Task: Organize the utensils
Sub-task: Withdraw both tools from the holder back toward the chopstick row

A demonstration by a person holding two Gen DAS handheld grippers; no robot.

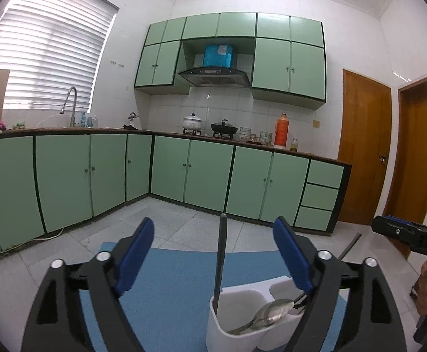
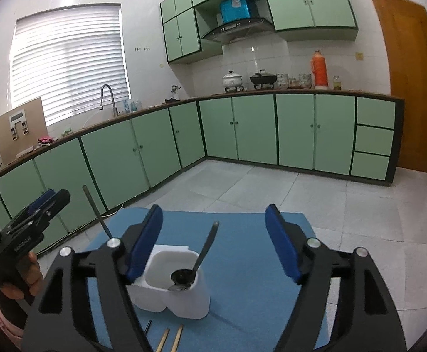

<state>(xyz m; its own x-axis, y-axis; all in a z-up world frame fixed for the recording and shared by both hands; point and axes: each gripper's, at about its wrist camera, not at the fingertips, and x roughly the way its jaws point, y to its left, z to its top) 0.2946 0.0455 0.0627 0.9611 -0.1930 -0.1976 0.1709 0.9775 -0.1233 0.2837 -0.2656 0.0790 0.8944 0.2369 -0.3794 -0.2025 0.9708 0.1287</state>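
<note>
Lower middle of the right wrist view: 2 chopsticks (image 2: 171, 338) lie on the blue mat (image 2: 257, 278). Just behind, the white holder (image 2: 184, 302) carries a spoon (image 2: 197, 264), bowl down. The right gripper (image 2: 213, 234) stands wide, empty. At left, a utensil handle (image 2: 96, 208). In the left wrist view, the left gripper (image 1: 213, 249) gapes, empty, around a knife (image 1: 220, 258) upright in the holder. Green cabinets (image 2: 254, 126) fill the background.

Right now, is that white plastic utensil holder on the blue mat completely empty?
No. In the right wrist view a dark metal spoon stands in the white plastic utensil holder on the blue mat.
</note>
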